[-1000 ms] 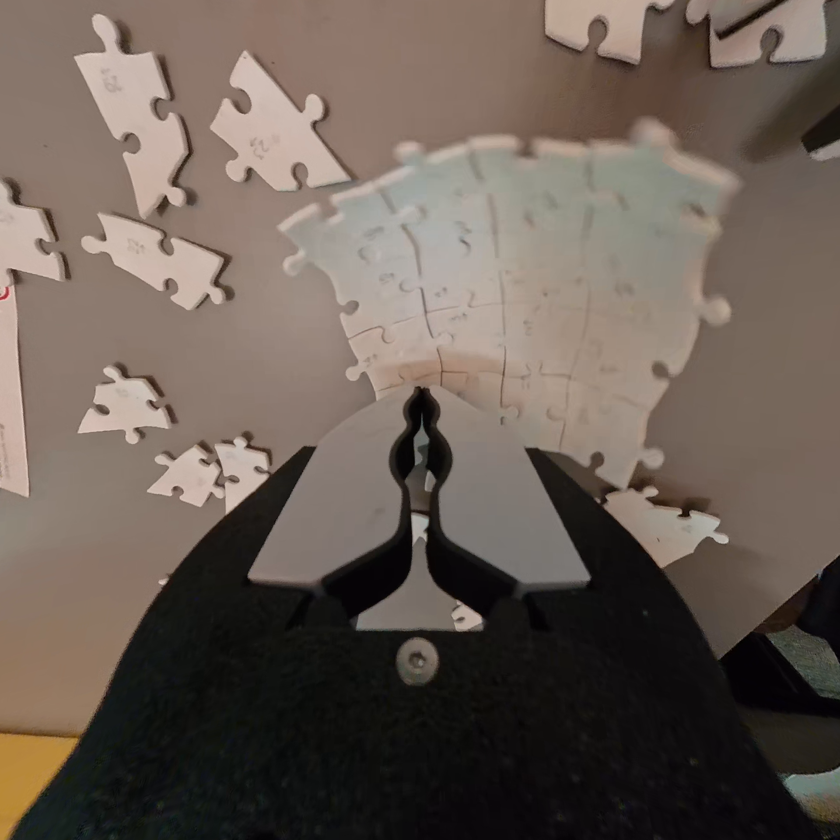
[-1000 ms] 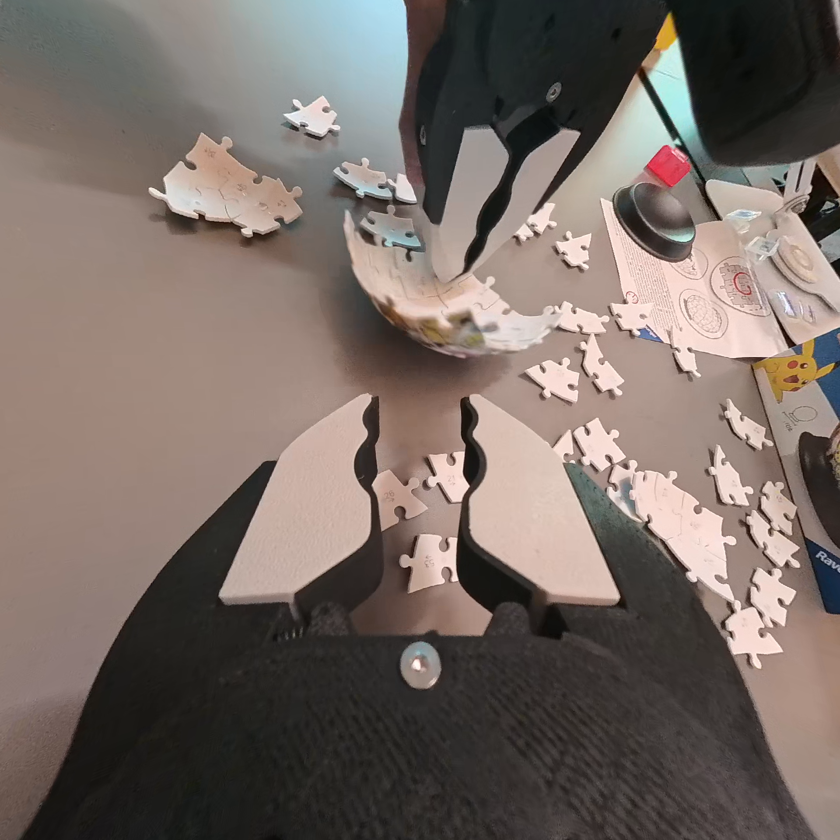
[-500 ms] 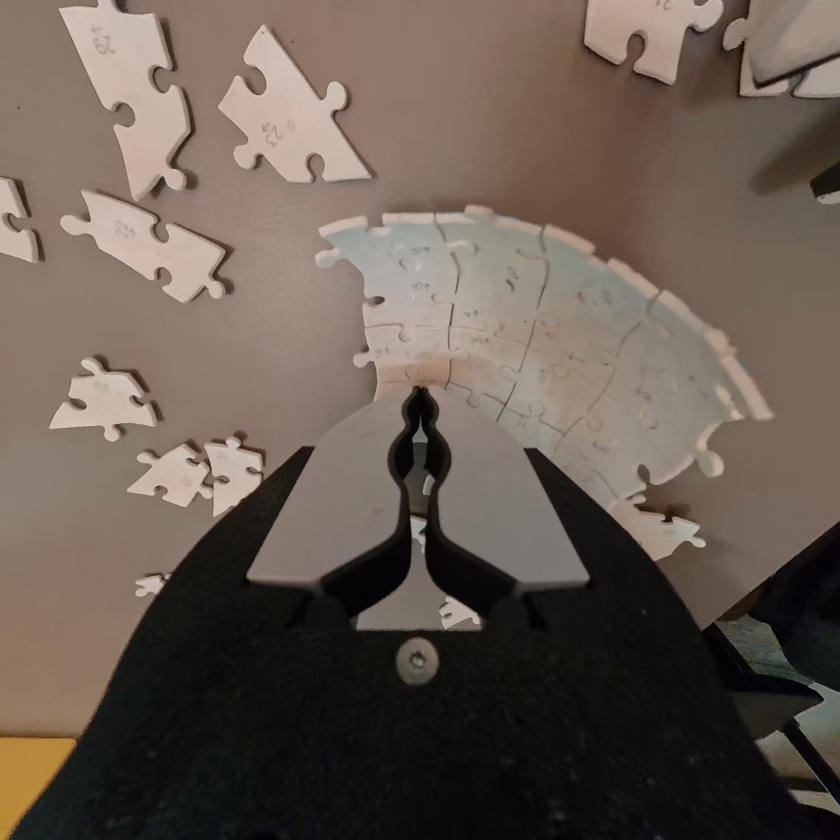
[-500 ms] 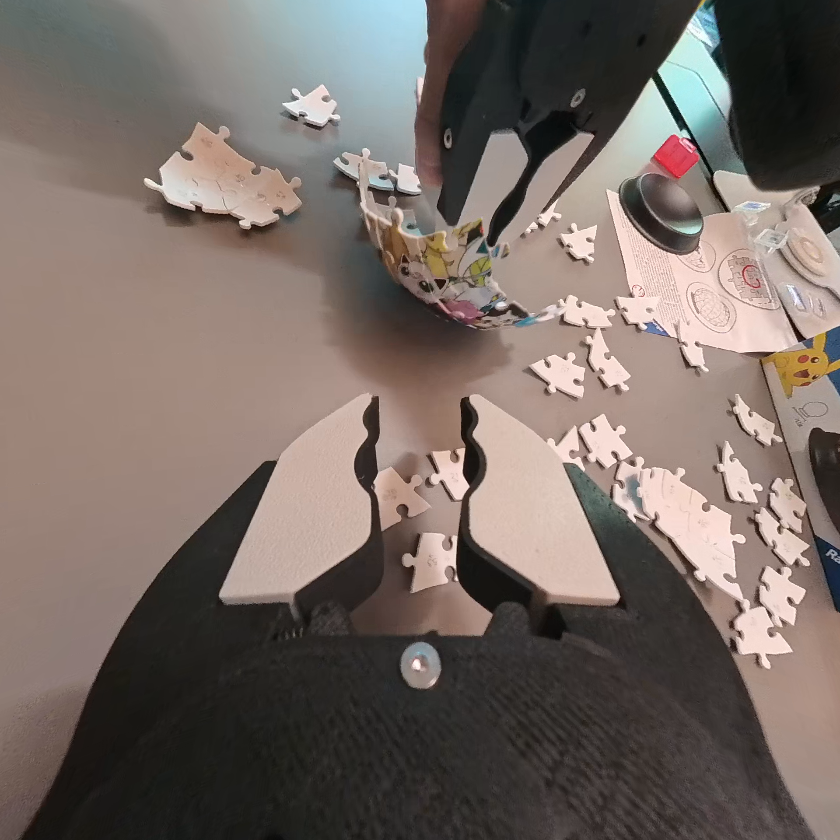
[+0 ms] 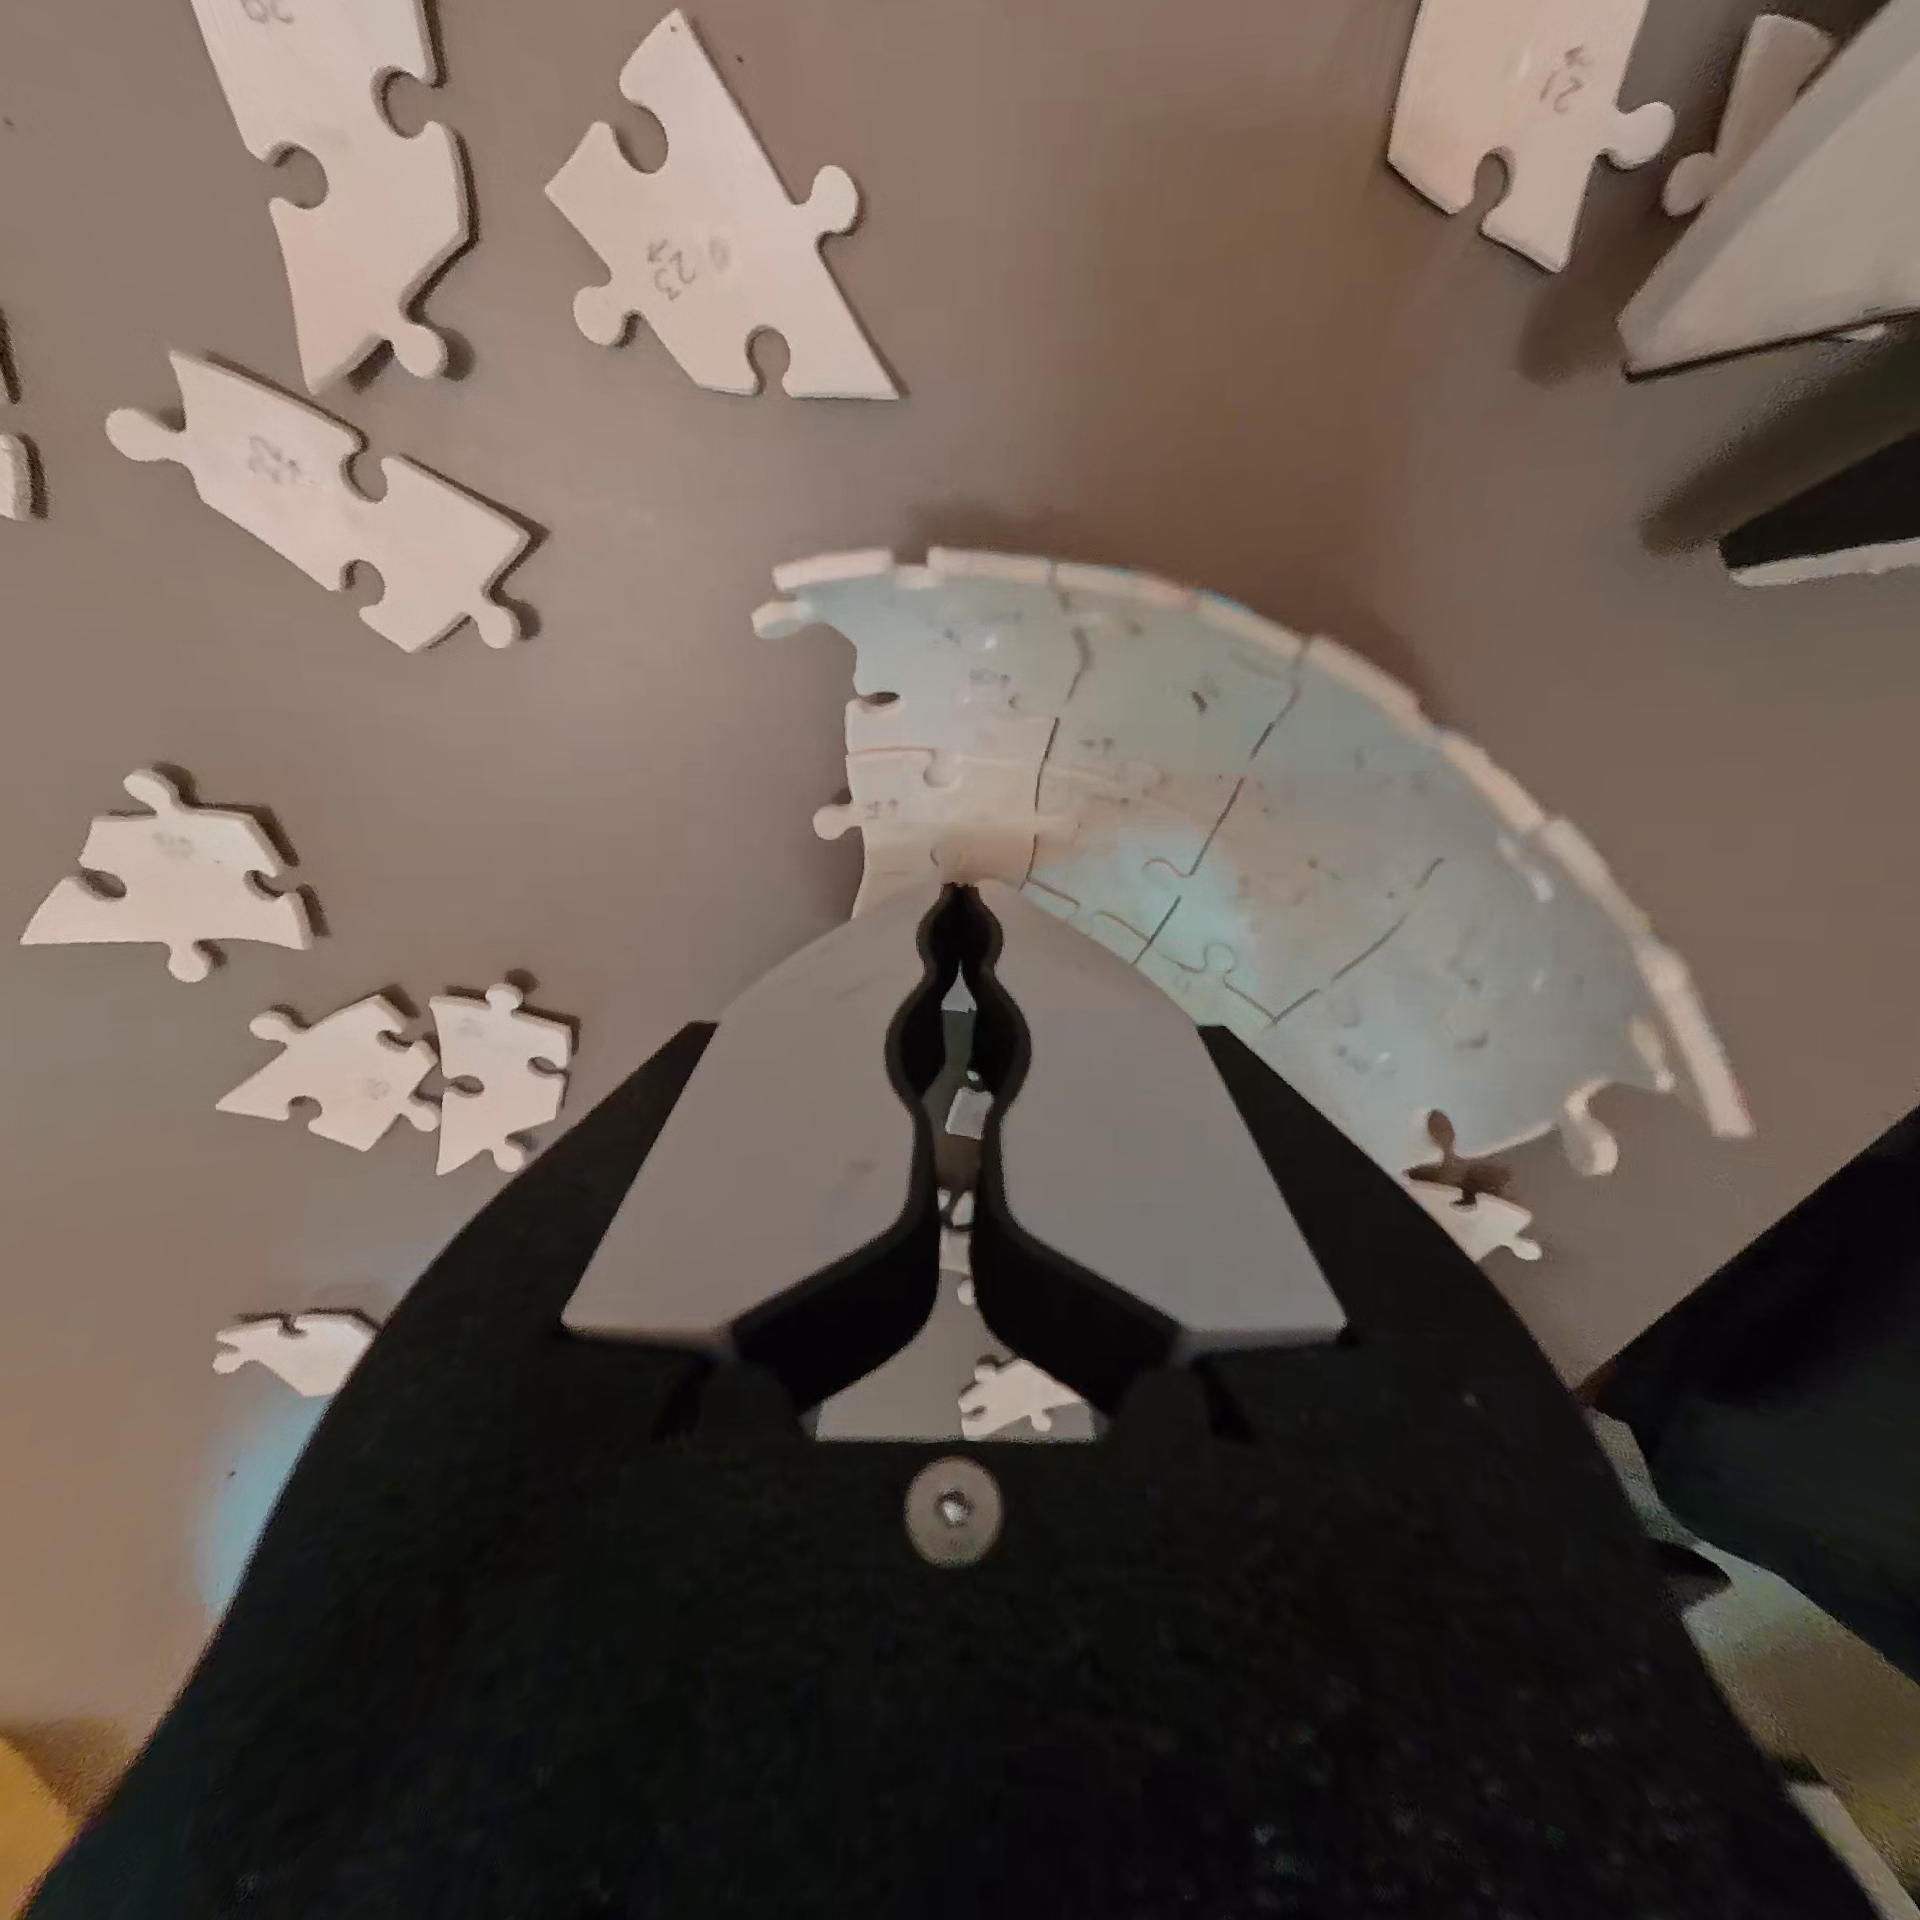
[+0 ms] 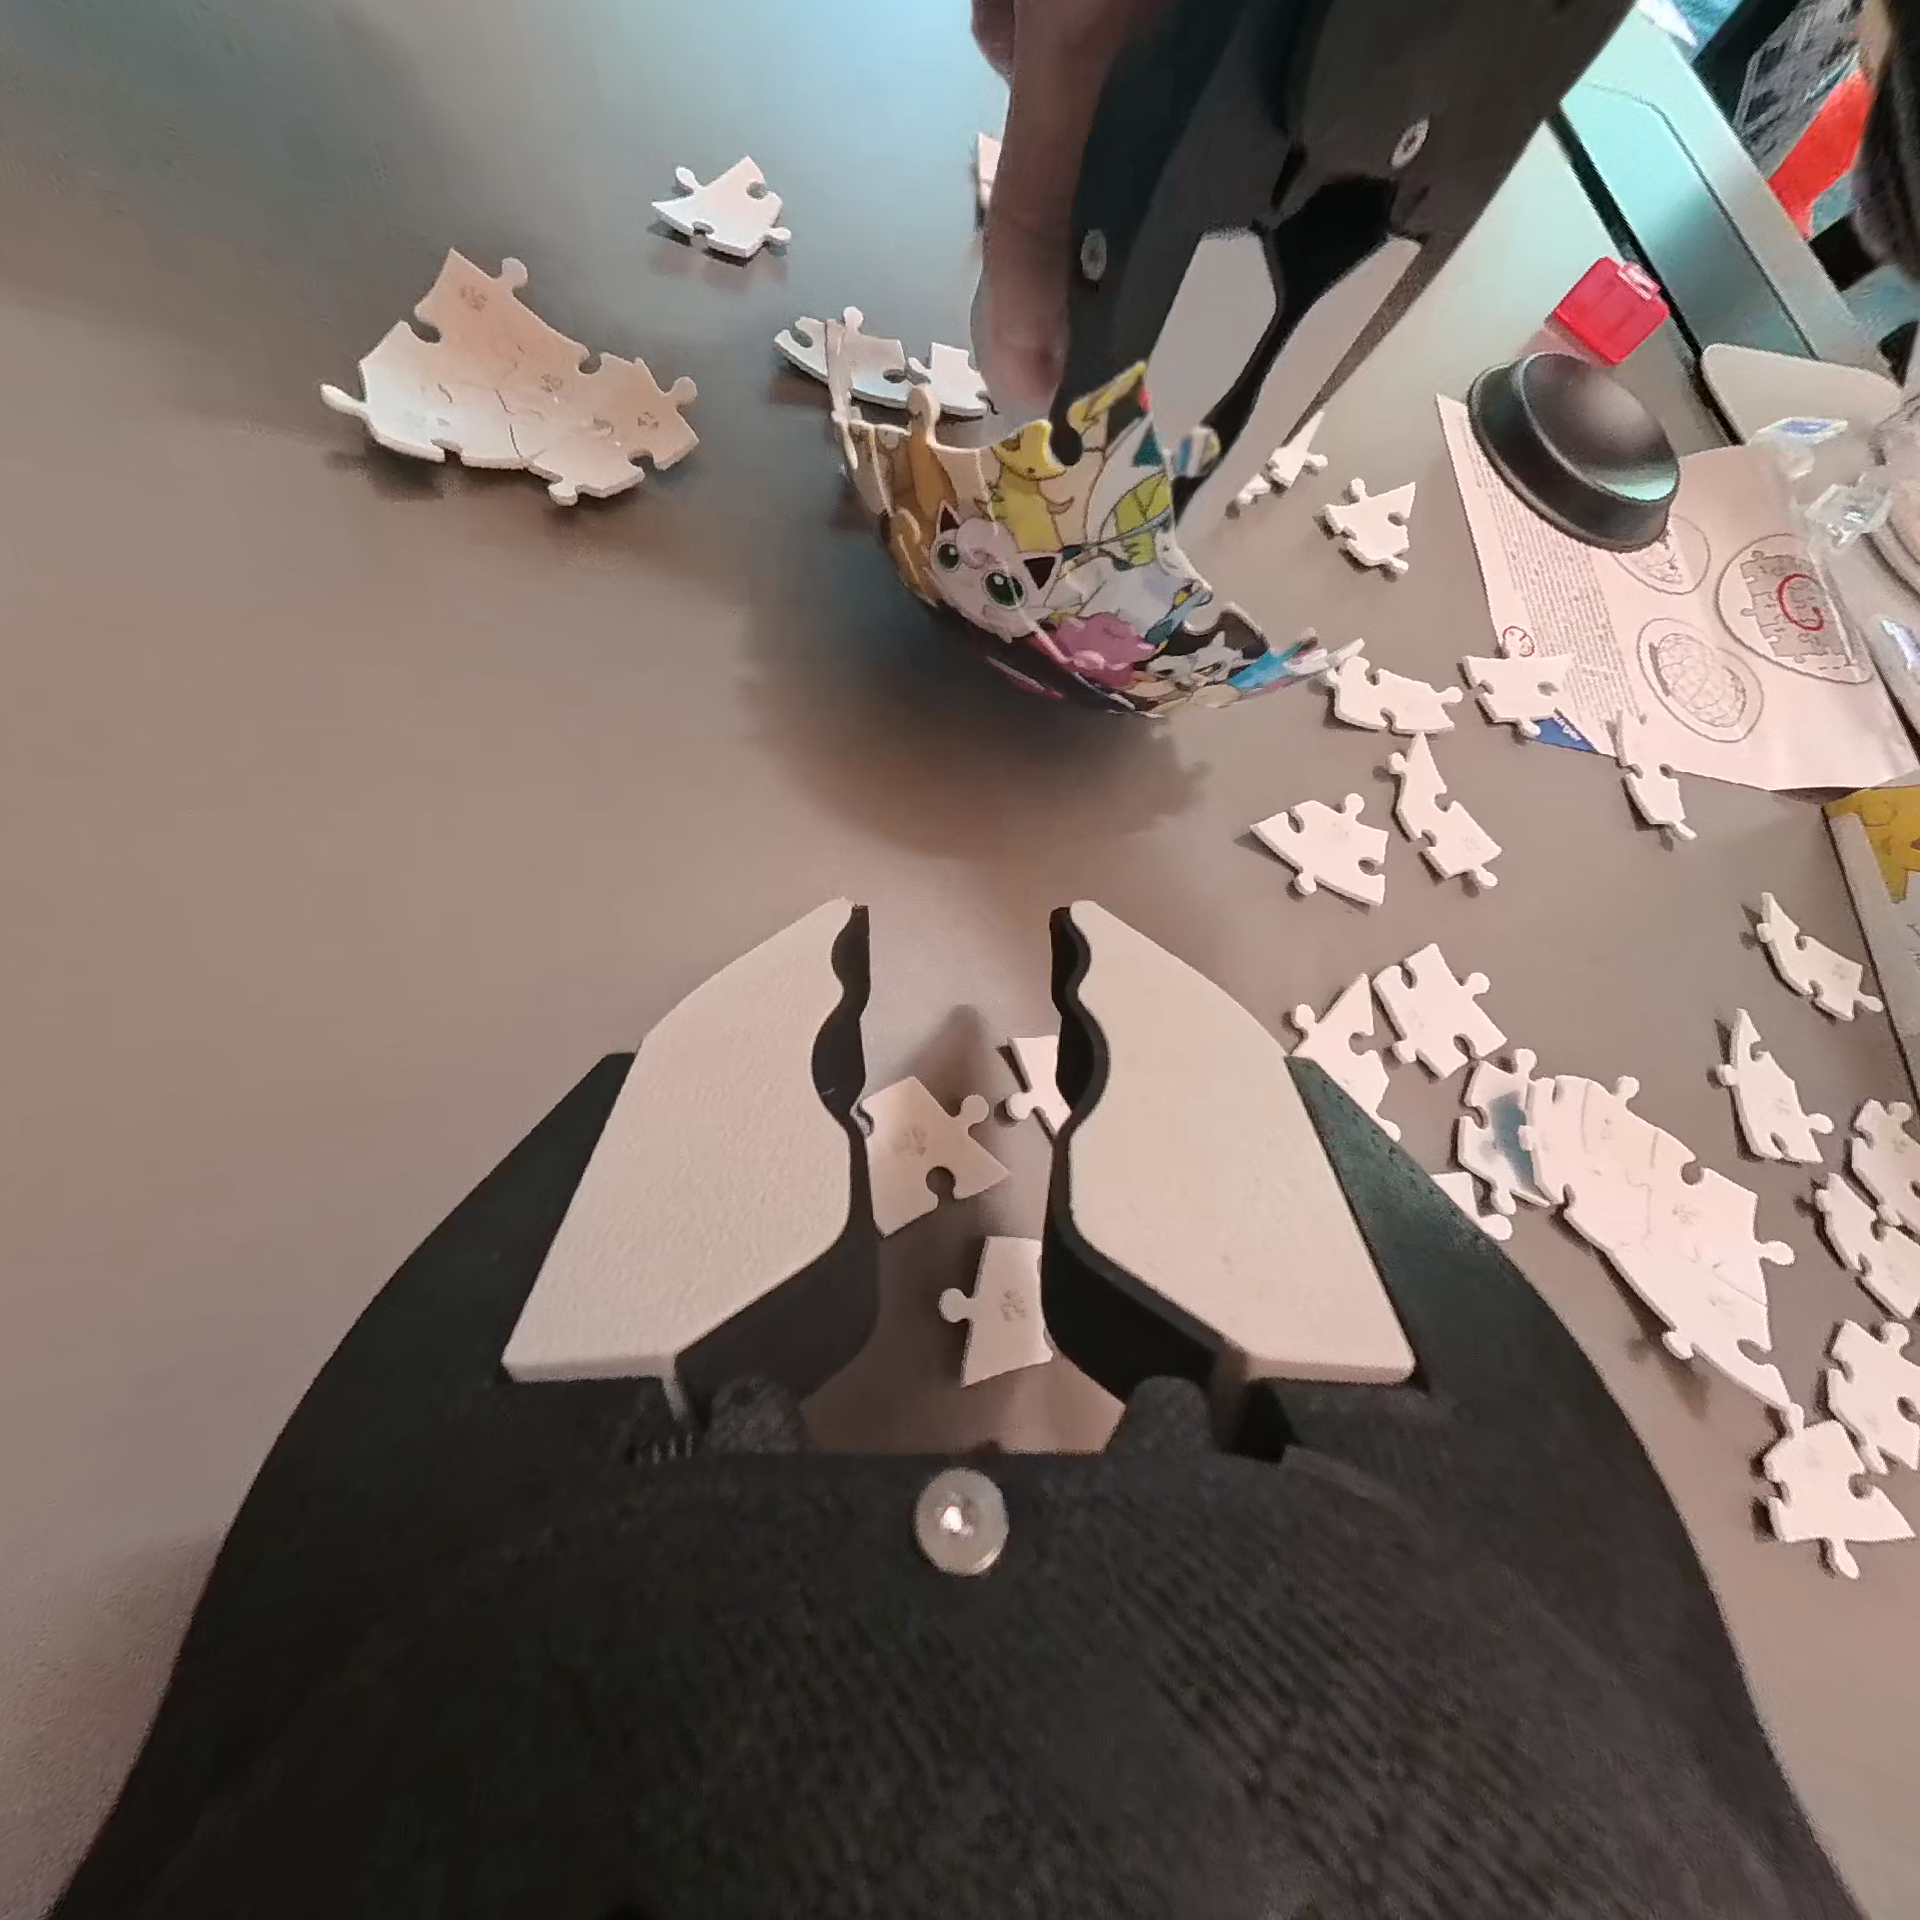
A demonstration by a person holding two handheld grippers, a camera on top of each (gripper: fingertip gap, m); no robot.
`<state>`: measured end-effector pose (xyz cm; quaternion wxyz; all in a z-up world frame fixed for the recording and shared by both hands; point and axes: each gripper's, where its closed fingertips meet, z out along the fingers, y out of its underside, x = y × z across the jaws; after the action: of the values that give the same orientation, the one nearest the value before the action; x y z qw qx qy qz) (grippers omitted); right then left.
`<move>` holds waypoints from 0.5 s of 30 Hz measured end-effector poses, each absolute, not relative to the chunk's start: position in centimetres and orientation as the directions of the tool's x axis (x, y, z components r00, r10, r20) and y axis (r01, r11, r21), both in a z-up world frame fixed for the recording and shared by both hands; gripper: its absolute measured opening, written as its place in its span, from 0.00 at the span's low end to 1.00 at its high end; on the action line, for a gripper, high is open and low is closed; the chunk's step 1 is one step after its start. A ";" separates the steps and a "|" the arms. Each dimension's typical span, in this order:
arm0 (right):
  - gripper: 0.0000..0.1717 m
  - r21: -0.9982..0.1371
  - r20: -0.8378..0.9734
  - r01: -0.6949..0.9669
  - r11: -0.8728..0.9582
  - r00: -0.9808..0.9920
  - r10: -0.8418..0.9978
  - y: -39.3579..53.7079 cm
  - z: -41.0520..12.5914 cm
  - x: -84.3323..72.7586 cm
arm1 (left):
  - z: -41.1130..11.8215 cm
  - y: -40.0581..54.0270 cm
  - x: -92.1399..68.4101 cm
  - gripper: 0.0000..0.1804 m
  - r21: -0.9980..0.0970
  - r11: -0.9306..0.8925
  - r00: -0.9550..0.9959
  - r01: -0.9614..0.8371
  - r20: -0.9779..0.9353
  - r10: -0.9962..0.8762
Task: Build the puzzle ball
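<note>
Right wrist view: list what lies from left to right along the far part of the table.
Flat white assembled puzzle patch → colourful curved puzzle shell pinched by the left gripper → black dome-shaped object → red cube.

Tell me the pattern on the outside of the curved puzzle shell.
Colourful cartoon characters cover the curved puzzle shell, clearest in the right wrist view.

A desk (image 6: 312,727) with puzzle pieces (image 6: 1325,847) and an instruction sheet (image 6: 1683,623).

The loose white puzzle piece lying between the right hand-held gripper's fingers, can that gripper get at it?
Probably yes: the right hand-held gripper is open, and the white puzzle piece lies flat on the table, nothing covering it.
</note>
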<state>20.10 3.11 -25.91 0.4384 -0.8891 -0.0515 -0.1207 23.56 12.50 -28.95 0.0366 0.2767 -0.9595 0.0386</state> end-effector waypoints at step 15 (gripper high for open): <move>0.20 -0.753 0.255 0.185 -0.631 0.967 -0.021 2.8 -26.5 20.3 | -28.7 13.7 22.8 0.00 -0.211 0.798 -0.826 -0.564 0.145 -0.545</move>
<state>20.30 2.78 -26.53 0.4268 -0.8951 -0.0460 -0.1205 22.83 13.69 -28.70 0.0385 0.2929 -0.9474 0.1233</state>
